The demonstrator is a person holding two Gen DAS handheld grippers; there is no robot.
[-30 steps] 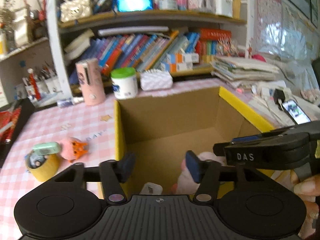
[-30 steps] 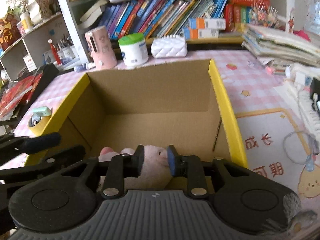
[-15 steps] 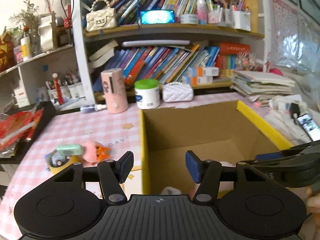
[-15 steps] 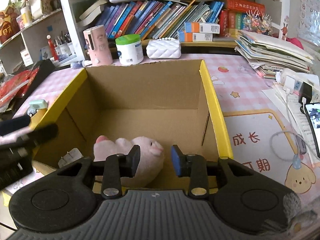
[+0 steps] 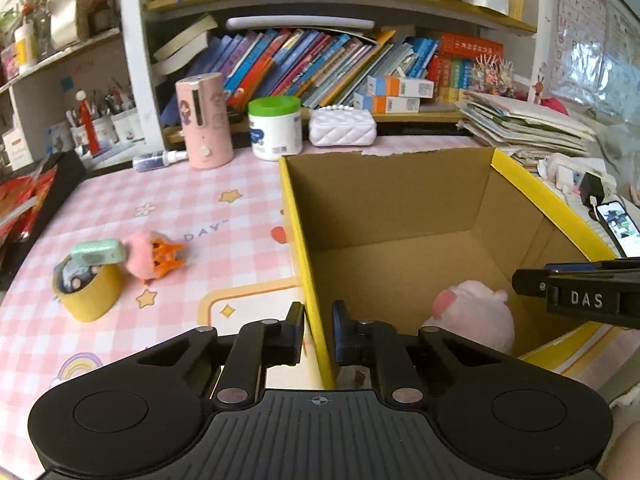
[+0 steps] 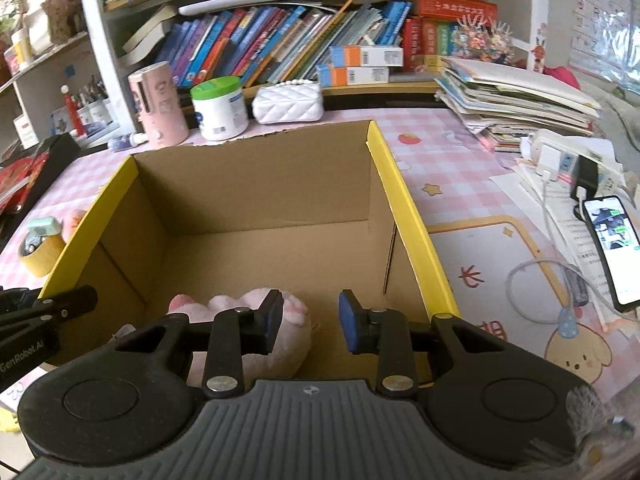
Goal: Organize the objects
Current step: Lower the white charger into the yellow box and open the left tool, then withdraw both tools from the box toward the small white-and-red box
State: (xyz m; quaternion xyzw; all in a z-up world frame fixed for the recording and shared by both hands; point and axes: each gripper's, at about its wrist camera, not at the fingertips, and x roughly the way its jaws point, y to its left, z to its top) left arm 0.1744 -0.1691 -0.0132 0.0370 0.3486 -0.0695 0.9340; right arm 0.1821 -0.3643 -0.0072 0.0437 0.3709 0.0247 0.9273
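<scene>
A yellow-edged cardboard box [image 5: 532, 196] [image 6: 404, 208] stands open on the pink checked table. A pink plush pig [image 5: 476, 316] [image 6: 244, 344] lies on the box floor near the front. My left gripper [image 5: 318, 334] is narrowed around the box's left wall near its front corner, one finger on each side. My right gripper [image 6: 308, 320] is open and empty above the pig. A fuzzy pink toy with orange spikes [image 5: 150, 256] and a yellow tape roll [image 5: 88, 288] holding a small toy car and a green case lie left of the box.
A pink cylinder [image 5: 204, 120], a green-lidded jar [image 5: 275, 128] and a white quilted purse [image 5: 342, 126] stand behind the box below the bookshelves. A phone [image 6: 610, 248], cables and stacked papers [image 6: 512, 104] lie to the right. A black tray [image 5: 44, 196] is at the left.
My right gripper let go of the plush pig, opened and drew back. My left gripper moved left to the box's left wall and narrowed around it.
</scene>
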